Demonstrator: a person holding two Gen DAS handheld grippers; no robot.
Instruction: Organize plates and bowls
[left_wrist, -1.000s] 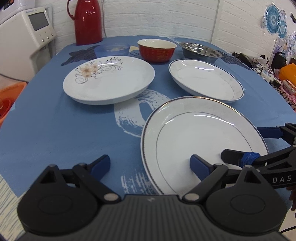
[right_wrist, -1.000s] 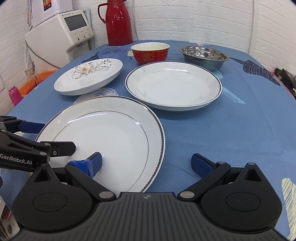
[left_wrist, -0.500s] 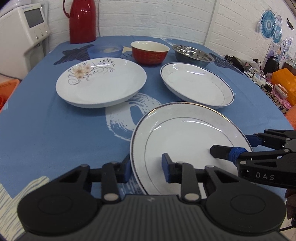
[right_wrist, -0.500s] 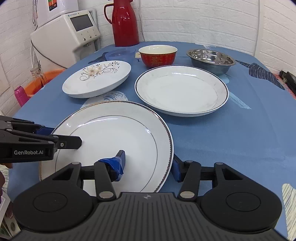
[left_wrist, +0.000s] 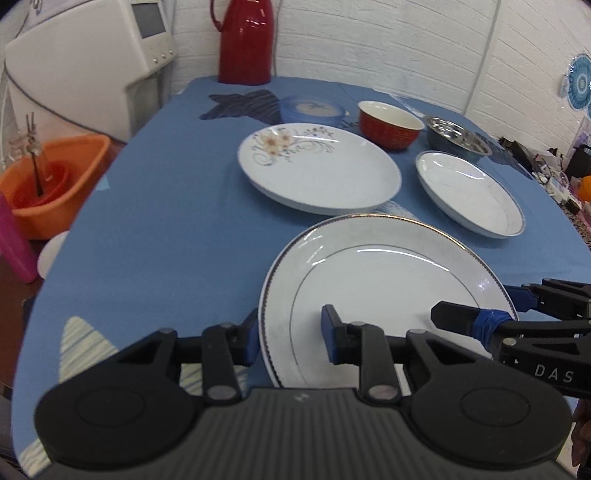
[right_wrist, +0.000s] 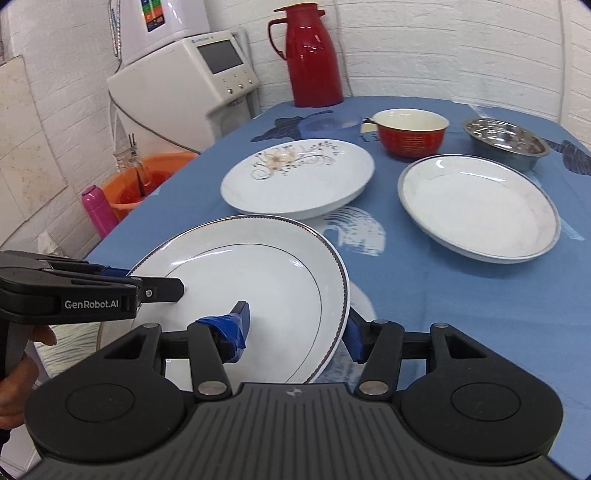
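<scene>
A large white plate with a gold rim is held between both grippers, tilted and slightly above the blue tablecloth. My left gripper is shut on its left rim; in the right wrist view the left gripper pinches the plate's far-left edge. My right gripper is shut on the right rim, and in the left wrist view the right gripper shows at the right. Behind lie a floral plate, a deep white plate, a red bowl and a steel bowl.
A pale blue dish and a red thermos stand at the table's back. Left of the table are a white appliance, an orange basin and a pink bottle. A hand grips the left tool.
Both grippers went from open to shut on opposite rims of the gold-rimmed plate. The plate has come up off the cloth and both views have risen and swung left.
</scene>
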